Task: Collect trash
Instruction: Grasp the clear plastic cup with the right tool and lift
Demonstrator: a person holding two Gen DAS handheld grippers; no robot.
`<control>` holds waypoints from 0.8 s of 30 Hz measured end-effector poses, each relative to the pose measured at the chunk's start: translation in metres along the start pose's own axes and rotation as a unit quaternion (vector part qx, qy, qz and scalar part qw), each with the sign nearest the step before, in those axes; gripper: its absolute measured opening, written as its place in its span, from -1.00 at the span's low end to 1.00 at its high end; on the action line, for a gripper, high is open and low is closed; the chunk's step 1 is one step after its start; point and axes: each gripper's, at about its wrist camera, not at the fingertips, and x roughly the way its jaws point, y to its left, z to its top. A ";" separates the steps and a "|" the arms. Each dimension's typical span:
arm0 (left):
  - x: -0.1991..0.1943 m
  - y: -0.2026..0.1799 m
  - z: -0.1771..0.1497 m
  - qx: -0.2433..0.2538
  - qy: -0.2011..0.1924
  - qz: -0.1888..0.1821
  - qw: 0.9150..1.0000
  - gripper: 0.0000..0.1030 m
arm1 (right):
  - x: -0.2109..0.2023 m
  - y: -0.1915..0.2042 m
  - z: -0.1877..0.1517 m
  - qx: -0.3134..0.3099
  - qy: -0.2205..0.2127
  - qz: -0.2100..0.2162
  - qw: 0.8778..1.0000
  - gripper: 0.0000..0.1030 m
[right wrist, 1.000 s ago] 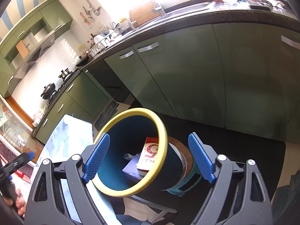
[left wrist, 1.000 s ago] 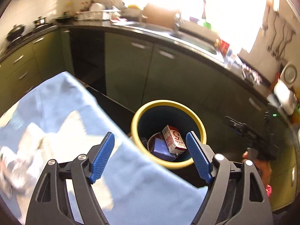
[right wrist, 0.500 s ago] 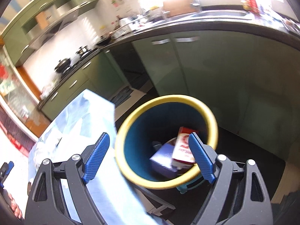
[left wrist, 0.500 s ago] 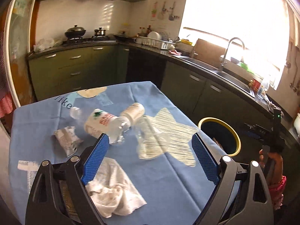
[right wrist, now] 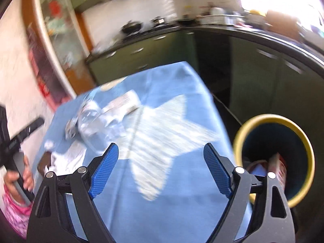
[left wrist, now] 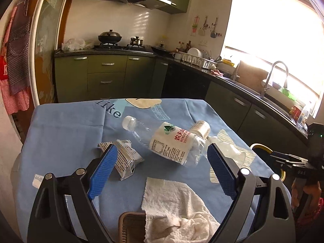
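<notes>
On the blue tablecloth [left wrist: 66,125] lie a clear plastic bottle with a white label [left wrist: 170,141], a small white jar [left wrist: 200,128], a clear plastic cup [left wrist: 228,151], a silver wrapper [left wrist: 123,158] and a crumpled white paper towel [left wrist: 176,208]. My left gripper [left wrist: 161,170] is open and empty, above the towel and facing the bottle. My right gripper [right wrist: 161,169] is open and empty over the cloth's white star print [right wrist: 162,133]. The yellow-rimmed dark bin [right wrist: 283,158] stands beside the table to the right, with a red and white carton [right wrist: 280,172] inside. The right view is blurred.
A brown woven basket [left wrist: 131,228] sits at the near table edge, partly under the towel. Green kitchen cabinets [left wrist: 105,77] and a dark counter with a sink and tap [left wrist: 277,77] run behind and to the right. The bin's rim [left wrist: 261,147] peeks past the table's right edge.
Both grippers have swung away from the bin toward the table. The left view now looks over the trash on the cloth; the right gripper has moved left over the cloth, still moving.
</notes>
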 end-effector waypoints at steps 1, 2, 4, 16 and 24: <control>0.000 0.002 -0.001 0.001 -0.007 0.007 1.000 0.77 | 0.008 0.009 0.001 -0.014 0.009 0.002 1.000 0.58; 0.000 0.005 -0.002 0.000 -0.012 0.010 1.000 0.80 | 0.015 0.014 0.001 -0.021 0.016 0.002 1.000 0.58; 0.002 0.012 -0.002 -0.015 -0.008 0.000 1.000 0.81 | 0.027 0.023 0.001 -0.031 0.027 0.007 0.999 0.53; 0.008 0.022 -0.008 -0.043 0.009 -0.010 0.999 0.81 | 0.069 0.054 0.020 -0.053 0.045 0.006 0.998 -0.14; 0.007 0.015 -0.008 -0.033 0.010 -0.013 0.999 0.81 | 0.072 0.049 0.022 -0.043 0.045 -0.019 0.998 -0.91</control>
